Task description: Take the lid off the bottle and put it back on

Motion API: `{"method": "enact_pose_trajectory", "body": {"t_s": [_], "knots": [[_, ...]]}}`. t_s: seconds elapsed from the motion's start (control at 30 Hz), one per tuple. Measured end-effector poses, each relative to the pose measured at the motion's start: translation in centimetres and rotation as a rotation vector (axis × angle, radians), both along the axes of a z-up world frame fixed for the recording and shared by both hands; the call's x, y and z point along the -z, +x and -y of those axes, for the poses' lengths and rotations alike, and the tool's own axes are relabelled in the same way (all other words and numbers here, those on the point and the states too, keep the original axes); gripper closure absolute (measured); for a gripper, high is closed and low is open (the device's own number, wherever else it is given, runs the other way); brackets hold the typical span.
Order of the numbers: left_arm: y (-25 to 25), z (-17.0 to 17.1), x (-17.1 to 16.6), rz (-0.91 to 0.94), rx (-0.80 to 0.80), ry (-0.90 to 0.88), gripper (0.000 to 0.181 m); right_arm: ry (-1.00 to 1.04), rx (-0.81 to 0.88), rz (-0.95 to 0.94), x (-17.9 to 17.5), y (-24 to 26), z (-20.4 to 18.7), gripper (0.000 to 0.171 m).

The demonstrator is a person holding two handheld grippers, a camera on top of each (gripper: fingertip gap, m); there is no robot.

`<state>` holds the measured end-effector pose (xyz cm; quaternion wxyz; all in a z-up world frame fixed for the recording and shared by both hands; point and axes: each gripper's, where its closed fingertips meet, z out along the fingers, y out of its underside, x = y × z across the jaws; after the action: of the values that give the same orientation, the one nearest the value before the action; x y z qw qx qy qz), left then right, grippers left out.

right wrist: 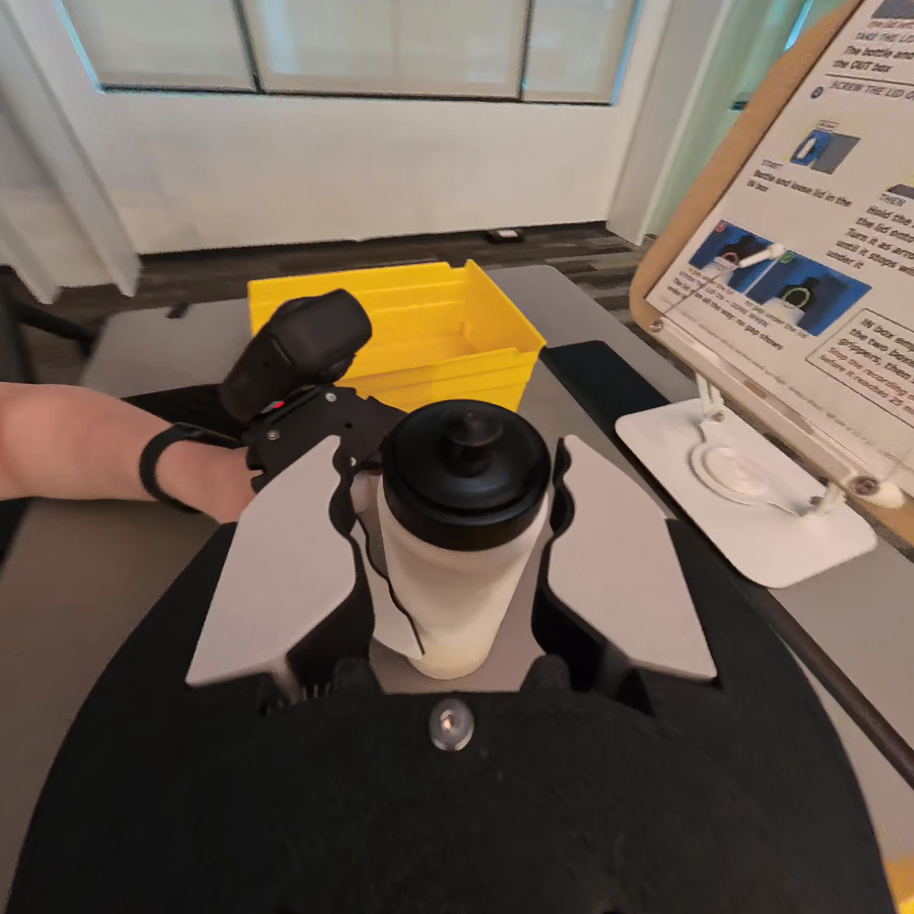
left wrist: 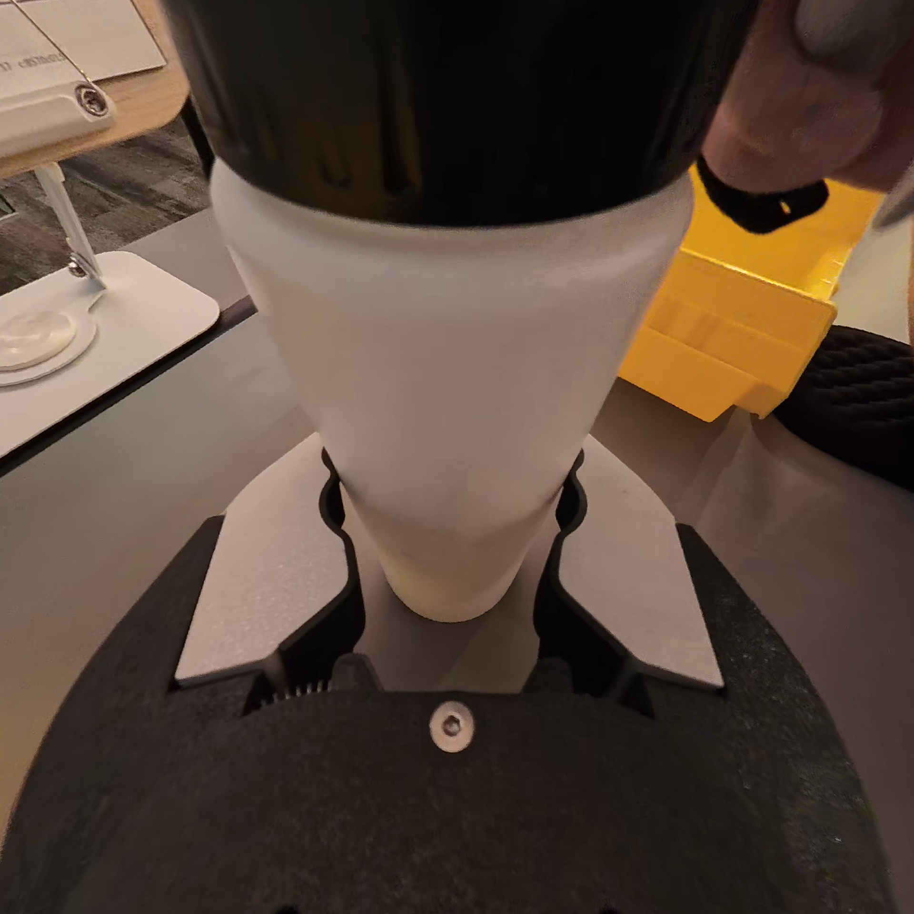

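We hold the white bottle (left wrist: 445, 376) upright on the grey tabletop (left wrist: 123, 494) with the left tongs (left wrist: 452, 499), which are closed on its lower body; both fingers press against the white wall. The black lid (right wrist: 465, 475) sits on the bottle's neck. The right tongs (right wrist: 455, 499) are around the lid, one finger at 9 o'clock and one at 3 o'clock, but a small gap shows on each side, so we judge them open and not yet gripping. A yellow bin (right wrist: 420, 336) stands behind at 12 o'clock, and a white stand with an instruction board (right wrist: 742, 499) at 2 o'clock. To do this step well, we should centre the right tongs on the ribbed side of the lid, close firmly, and then turn while the left tongs keep the bottle from rotating or tipping.
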<state>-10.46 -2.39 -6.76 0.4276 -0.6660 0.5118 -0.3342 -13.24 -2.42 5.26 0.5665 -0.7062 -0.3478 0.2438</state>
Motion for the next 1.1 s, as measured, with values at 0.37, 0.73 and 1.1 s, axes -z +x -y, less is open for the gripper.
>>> {"method": "enact_pose_trajectory", "body": {"t_s": [0.37, 0.73, 1.1], "knots": [[0.3, 0.6, 0.0, 0.002, 0.045, -0.003, 0.095, -0.042, -0.050, 0.058, 1.2, 0.7, 0.1, 0.102], [-0.5, -0.7, 0.1, -0.017, -0.035, 0.008, 0.095, -0.011, 0.202, -0.018, 0.9, 0.0, -1.1, 0.102], [0.6, 1.5, 0.0, -0.001, 0.118, 0.021, 0.095, -0.039, -0.149, 0.006, 1.1, 0.0, 0.8, 0.098]]}}
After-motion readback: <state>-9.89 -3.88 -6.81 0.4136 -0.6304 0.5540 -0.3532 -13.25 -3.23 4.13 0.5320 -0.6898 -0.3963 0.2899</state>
